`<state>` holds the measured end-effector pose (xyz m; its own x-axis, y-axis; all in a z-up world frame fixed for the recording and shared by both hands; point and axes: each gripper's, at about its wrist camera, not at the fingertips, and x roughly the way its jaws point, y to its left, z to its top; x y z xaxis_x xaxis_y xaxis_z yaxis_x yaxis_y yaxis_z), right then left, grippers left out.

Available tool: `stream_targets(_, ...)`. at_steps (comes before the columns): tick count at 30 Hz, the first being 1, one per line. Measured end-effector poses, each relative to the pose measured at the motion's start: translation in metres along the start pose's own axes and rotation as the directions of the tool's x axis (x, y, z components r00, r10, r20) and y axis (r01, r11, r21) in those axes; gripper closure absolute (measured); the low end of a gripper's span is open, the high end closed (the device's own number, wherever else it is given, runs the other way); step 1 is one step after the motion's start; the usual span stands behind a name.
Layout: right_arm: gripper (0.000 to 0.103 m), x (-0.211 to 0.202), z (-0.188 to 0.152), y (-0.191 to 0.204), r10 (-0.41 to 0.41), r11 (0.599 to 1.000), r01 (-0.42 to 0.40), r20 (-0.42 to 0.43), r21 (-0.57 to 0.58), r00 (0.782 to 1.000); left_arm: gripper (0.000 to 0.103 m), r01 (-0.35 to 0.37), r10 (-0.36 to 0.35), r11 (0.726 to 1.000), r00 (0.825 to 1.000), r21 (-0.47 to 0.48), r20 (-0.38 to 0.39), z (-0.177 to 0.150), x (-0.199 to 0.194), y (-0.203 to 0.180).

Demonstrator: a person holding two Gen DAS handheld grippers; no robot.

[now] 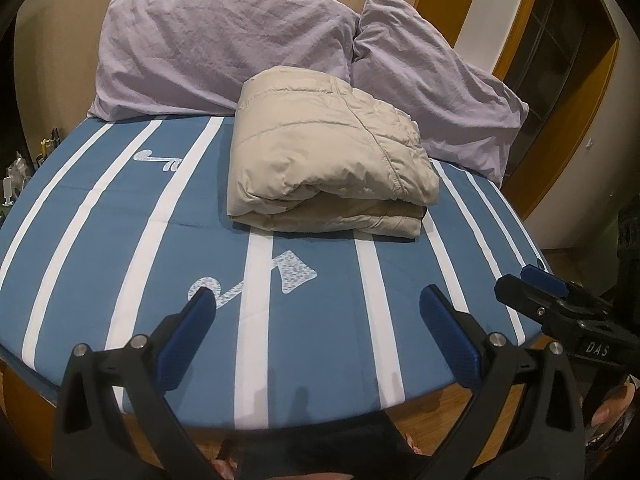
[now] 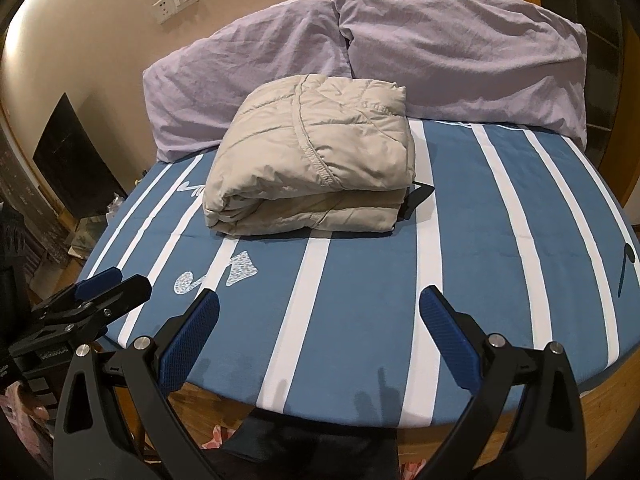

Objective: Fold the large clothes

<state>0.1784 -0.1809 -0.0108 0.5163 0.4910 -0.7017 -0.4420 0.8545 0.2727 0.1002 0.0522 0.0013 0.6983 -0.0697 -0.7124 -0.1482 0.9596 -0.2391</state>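
Observation:
A beige padded jacket (image 1: 328, 156) lies folded into a thick bundle on the blue and white striped bed (image 1: 120, 240), near the pillows. It also shows in the right wrist view (image 2: 312, 156), with a black strap (image 2: 420, 194) sticking out at its right side. My left gripper (image 1: 316, 300) is open and empty, held over the bed's near edge, well short of the jacket. My right gripper (image 2: 320, 304) is open and empty too, beside the left one. Each gripper shows at the edge of the other's view: the right gripper (image 1: 532, 284) and the left gripper (image 2: 108, 284).
Two lilac pillows (image 1: 224, 44) (image 1: 432, 84) lean against the wall behind the jacket. The bed has a wooden frame (image 2: 600, 404). A dark cabinet (image 2: 76, 164) stands left of the bed. A wooden door frame (image 1: 560, 92) is at the right.

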Motion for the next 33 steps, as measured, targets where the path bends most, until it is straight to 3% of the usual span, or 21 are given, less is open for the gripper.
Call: stream_targets(33, 0.001, 0.0039, 0.0001, 0.0005, -0.001, 1.000, 0.001, -0.005, 0.001, 1.000, 0.002, 0.002, -0.002, 1.000, 1.000, 0.000, -0.006, 0.0013, 0.0038, -0.0031)
